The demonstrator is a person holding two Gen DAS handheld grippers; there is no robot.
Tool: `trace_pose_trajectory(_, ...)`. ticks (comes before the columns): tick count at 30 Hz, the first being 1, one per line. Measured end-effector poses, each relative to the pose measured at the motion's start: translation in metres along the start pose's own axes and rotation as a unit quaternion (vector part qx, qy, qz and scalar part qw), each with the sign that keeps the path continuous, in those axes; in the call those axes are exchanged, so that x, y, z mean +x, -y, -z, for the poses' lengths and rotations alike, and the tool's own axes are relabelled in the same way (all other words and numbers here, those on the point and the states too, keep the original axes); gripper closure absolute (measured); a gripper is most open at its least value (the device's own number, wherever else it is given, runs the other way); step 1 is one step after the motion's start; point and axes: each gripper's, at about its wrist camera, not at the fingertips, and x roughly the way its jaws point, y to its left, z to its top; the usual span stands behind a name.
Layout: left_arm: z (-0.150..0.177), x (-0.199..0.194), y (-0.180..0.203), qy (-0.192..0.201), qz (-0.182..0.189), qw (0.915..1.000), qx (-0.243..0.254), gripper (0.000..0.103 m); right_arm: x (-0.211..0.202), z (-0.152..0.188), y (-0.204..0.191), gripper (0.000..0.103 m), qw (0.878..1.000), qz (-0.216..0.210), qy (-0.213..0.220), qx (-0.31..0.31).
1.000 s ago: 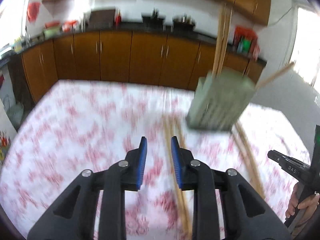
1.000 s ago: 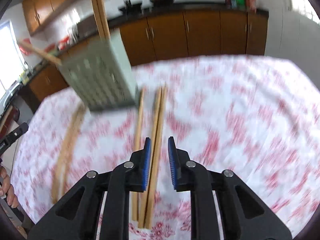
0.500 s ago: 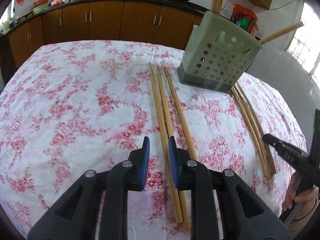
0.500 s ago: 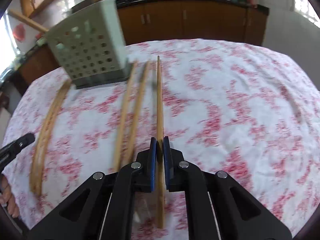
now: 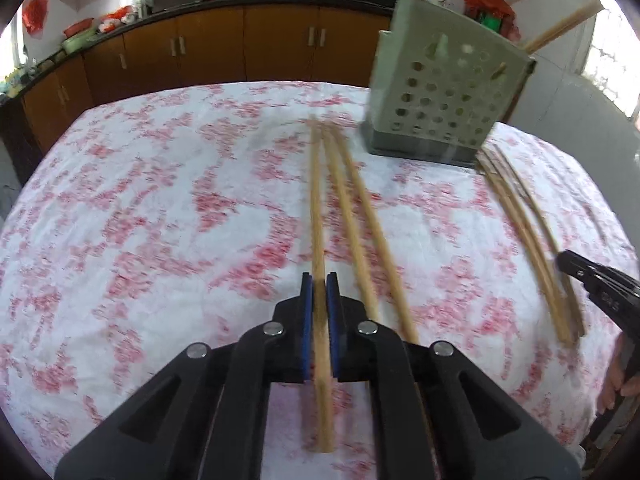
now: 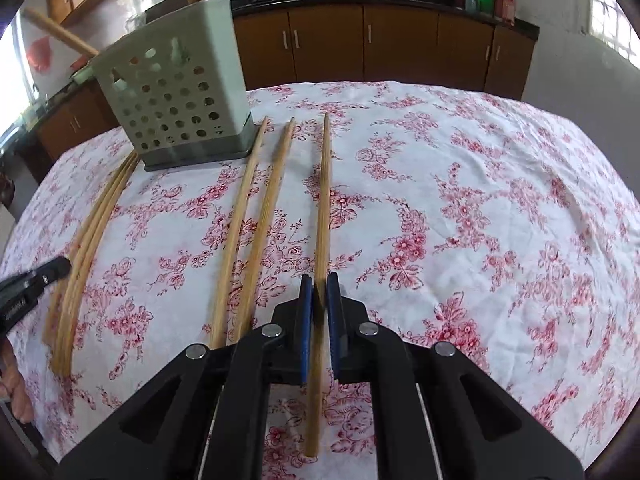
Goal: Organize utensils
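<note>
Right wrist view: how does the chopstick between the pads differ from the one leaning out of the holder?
The gripped chopstick lies along the tablecloth, clamped by the right gripper; the leaning chopstick slants out of the perforated holder, untouched. The gripped one shows both ends, the leaning one only one. Both are wooden.

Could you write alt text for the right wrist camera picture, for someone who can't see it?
A black right gripper with blue pads pinches one chopstick on a floral tablecloth. Left of it lie two more chopsticks, a perforated green utensil holder and a chopstick bundle.
</note>
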Motion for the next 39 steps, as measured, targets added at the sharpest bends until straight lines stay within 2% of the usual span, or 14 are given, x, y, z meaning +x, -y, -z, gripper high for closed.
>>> trace_pose_trajectory(6, -0.012, 0.004, -0.044, 0.000, -0.037, 0.9983, -0.045, 0.093, 0.008, -0.012, 0.020, 0.095, 0.999, 0.032, 0.013, 0.021)
trace_pose_trajectory(10, -0.012, 0.003, -0.060, 0.008, -0.037, 0.9976, -0.059, 0.093, 0.012, -0.016, 0.033, 0.095, 0.998, 0.036, 0.016, 0.041)
trace_pose_trajectory(14, -0.012, 0.003, -0.058, 0.010, -0.042, 0.9977, -0.053, 0.093, 0.012, -0.013, 0.036, 0.094, 0.998, 0.031, 0.018, 0.043)
trace_pose_trajectory(22, -0.009, 0.001, -0.066, 0.014, -0.016, 0.9970, -0.074, 0.093, 0.012, -0.013, 0.036, 0.094, 0.998, 0.028, 0.018, 0.048)
trace_pose_trajectory(39, -0.009, 0.001, -0.066, 0.013, -0.020, 0.9972, -0.072, 0.093, 0.012, -0.013, 0.036, 0.094, 0.998, 0.027, 0.018, 0.047)
